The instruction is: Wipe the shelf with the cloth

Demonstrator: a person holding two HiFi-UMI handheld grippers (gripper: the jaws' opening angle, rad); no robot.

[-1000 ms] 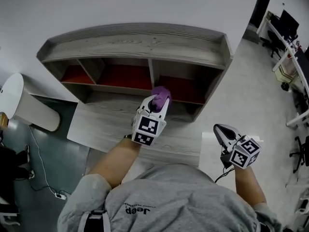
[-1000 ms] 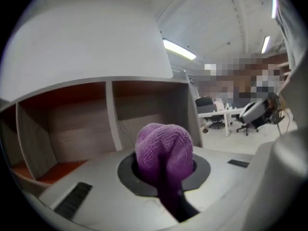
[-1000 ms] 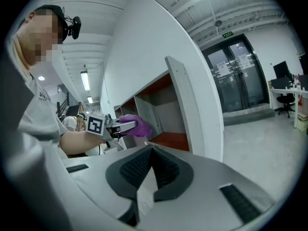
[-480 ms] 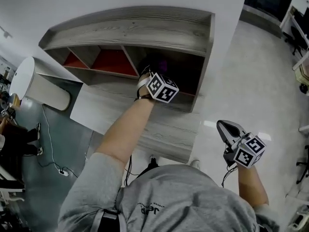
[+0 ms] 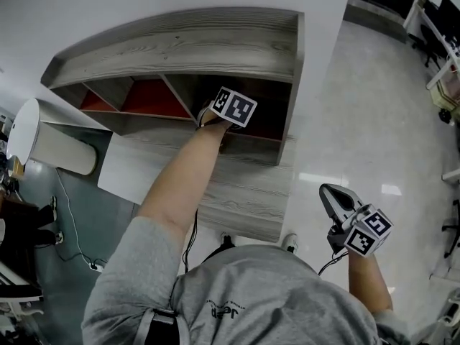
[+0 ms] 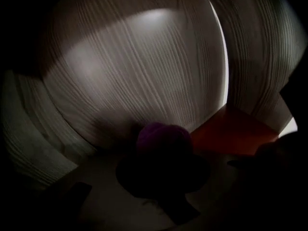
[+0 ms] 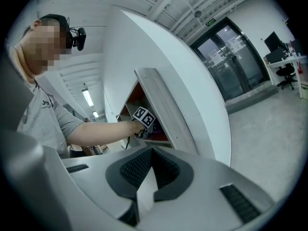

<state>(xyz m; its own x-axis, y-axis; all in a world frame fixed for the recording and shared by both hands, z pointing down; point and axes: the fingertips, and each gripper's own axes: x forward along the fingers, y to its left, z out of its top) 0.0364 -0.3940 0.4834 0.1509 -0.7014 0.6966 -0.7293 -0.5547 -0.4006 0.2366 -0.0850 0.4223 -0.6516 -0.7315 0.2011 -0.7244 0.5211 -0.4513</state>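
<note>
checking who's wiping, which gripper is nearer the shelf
Left. The left gripper is inside the shelf, holding the purple cloth; the right gripper hangs outside, over the floor.

The person wears a grey short-sleeved T-shirt [image 5: 273,300] with dark chest lettering and a dark headset [image 7: 74,36]. Black-and-white marker cubes [image 5: 366,233] top the left gripper [image 5: 231,108] at twelve o'clock and the grey right gripper [image 5: 329,192] at four o'clock, which has dark ribbed pads [image 7: 132,170] and a thin black cable [image 5: 325,264].

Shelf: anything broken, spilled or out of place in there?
Nothing stands out. The shelf looks intact, and the left gripper holds the cloth inside its right compartment; that view is dark.
</note>
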